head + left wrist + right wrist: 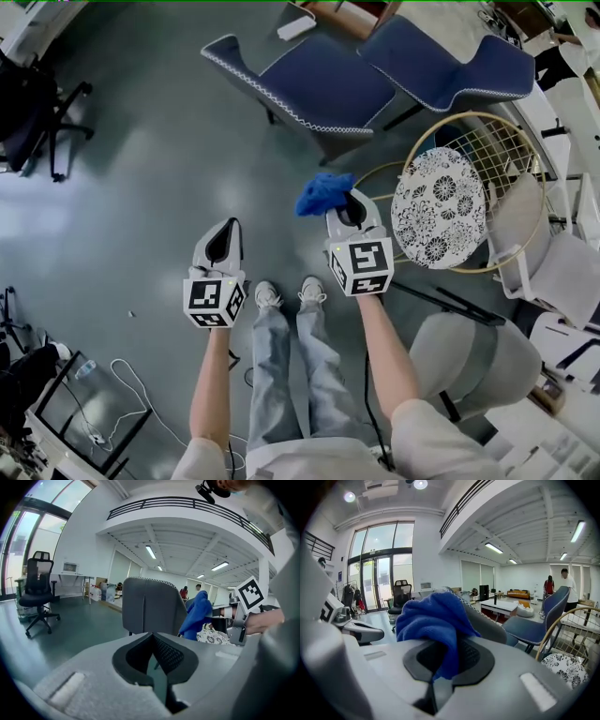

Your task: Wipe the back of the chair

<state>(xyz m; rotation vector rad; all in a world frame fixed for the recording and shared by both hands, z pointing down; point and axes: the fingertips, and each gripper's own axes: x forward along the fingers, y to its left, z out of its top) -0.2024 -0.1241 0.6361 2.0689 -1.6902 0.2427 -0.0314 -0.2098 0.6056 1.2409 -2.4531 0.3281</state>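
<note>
Chair [314, 89] is standing ahead of both claws, its back seemingly not yet wiped. Right claw [349, 208] is gripping a cloth [323, 194]; left claw [223, 242], beside it, is closing on nothing. Likely the approach: the cloth needs reaching forward and pressing onto the backrest.

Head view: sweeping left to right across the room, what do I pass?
Office chair → left claw, shut and empty → right claw, shut on the cloth → floral cushion → pale chair.
</note>
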